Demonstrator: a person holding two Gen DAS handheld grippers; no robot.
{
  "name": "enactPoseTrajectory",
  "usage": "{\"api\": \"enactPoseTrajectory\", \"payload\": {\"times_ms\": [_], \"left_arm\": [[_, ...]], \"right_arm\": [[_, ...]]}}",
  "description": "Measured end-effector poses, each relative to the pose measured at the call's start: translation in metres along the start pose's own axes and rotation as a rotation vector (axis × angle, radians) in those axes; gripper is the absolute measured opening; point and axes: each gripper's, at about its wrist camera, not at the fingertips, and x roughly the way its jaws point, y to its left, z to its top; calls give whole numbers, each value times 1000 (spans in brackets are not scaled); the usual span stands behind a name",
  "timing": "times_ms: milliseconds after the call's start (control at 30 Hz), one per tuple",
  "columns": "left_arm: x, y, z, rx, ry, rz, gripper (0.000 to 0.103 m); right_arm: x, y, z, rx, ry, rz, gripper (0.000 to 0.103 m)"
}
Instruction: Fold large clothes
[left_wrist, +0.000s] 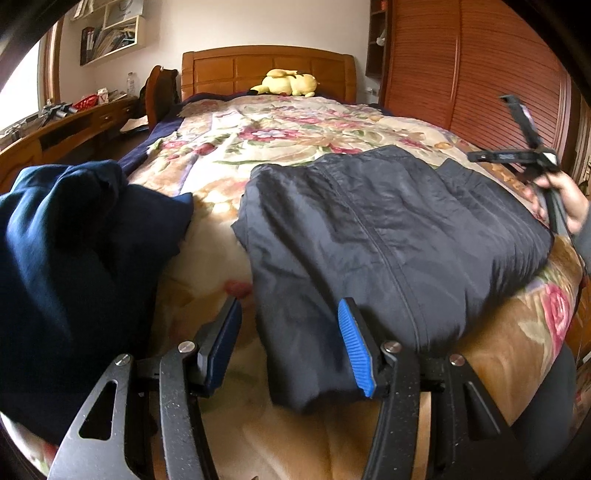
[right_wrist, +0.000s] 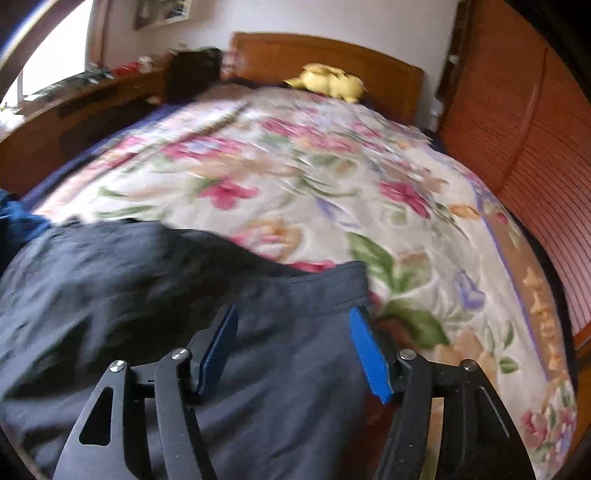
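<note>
**Both grippers wide open, and the jacket could slump apart**

The dark jacket (left_wrist: 388, 236) lies on the floral bedspread (left_wrist: 288, 136), near the foot of the bed, roughly squared up with a seam running down its middle. The left gripper (left_wrist: 291, 343) hangs just above its near edge, fingers spread wide, nothing between them. The right gripper (right_wrist: 295, 350) is over the jacket's far-right side by a hemmed edge — also spread wide and holding nothing. In the left view it shows up beyond the jacket's right edge, raised off the cloth.

What worries me, standing here:

- The fabric looks thin and slick. A pinch that takes only the top layer would peel it off and undo the fold underneath.
- The right view is blurred, so that hand seems to be moving fast — a hasty closure could miss the hem or drag the whole bundle sideways over the soft bedspread.
- A heap of blue cloth (left_wrist: 74, 266) sits close on the left, apart from the jacket but near. A wide sweep of the left gripper could snag it.
- The near corner droops toward the bed's edge, so a tug that way might slide the jacket off.
</note>
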Motion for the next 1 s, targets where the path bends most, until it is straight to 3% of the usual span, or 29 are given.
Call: {"api": "enactPoseTrajectory", "payload": {"times_ms": [167, 467, 1000], "left_arm": [[-7, -1, -10, -17, 19, -2, 56], [1, -6, -19, -33, 58, 1, 56], [10, -1, -29, -111, 59, -37, 56]], "right_arm": [[-32, 28, -45, -37, -21, 114, 66], [-64, 50, -115, -28, -21, 183, 66], [-57, 64, -136, -6, -52, 129, 69]]}}
